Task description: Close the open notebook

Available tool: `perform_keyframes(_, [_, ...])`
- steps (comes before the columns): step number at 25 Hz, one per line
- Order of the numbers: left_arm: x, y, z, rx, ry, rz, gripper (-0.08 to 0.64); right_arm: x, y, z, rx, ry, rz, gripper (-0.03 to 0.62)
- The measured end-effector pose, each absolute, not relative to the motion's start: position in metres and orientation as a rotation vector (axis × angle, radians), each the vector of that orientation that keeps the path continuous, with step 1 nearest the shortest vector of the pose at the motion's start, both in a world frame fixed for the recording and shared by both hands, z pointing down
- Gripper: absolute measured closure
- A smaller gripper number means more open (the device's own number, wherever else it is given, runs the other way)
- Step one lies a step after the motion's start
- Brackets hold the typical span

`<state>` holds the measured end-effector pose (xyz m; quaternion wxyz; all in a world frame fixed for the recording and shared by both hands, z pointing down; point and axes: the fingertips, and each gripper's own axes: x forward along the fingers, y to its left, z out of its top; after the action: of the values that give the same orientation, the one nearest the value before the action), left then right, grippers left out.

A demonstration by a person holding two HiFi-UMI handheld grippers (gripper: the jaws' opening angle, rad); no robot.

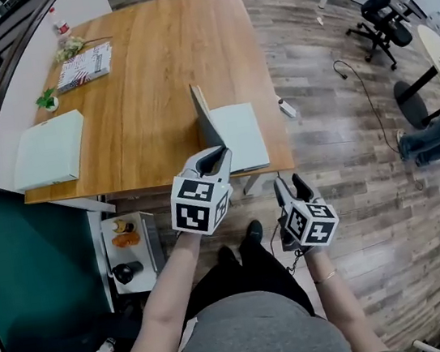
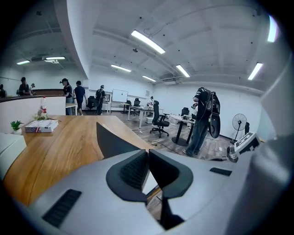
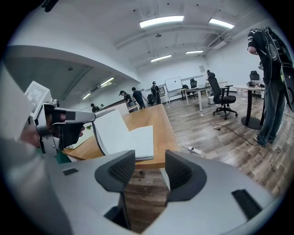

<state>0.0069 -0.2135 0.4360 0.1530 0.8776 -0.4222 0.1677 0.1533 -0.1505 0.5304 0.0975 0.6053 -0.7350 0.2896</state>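
Note:
The notebook [image 1: 240,135] lies near the wooden table's [image 1: 143,100] front right edge. Its dark cover [image 1: 204,120] stands nearly upright over the white pages. My left gripper [image 1: 215,157] is shut on the cover's near edge; in the left gripper view the dark cover [image 2: 112,142] rises just behind the nearly closed left gripper [image 2: 148,167]. The right gripper view shows the half-raised notebook [image 3: 133,140] with the left gripper [image 3: 69,126] at its top corner. My right gripper [image 1: 294,187] hangs open over the floor, short of the table edge, and in its own view the right gripper [image 3: 149,170] is empty.
A white flat box [image 1: 50,149], a patterned book [image 1: 85,66], a small plant [image 1: 46,99] and a bottle [image 1: 60,24] sit at the table's far left. A power strip [image 1: 286,108] lies on the floor to the right. An office chair [image 1: 379,4] stands beyond.

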Motion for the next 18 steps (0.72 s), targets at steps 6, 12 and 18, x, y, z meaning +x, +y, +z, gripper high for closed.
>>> perform_keyframes(6, [0.024, -0.213, 0.440, 2.513, -1.165, 0.466, 0.523, 0.159, -0.151, 0.533, 1.790, -2.176, 0.874, 0.399])
perform_keyframes(12, [0.034, -0.213, 0.444, 2.509, -1.130, 0.456, 0.523, 0.161, -0.149, 0.535, 1.796, -2.175, 0.894, 0.399])
perform_keyframes(18, [0.046, -0.214, 0.448, 2.510, -1.092, 0.455, 0.525, 0.166, -0.148, 0.536, 1.808, -2.171, 0.902, 0.399])
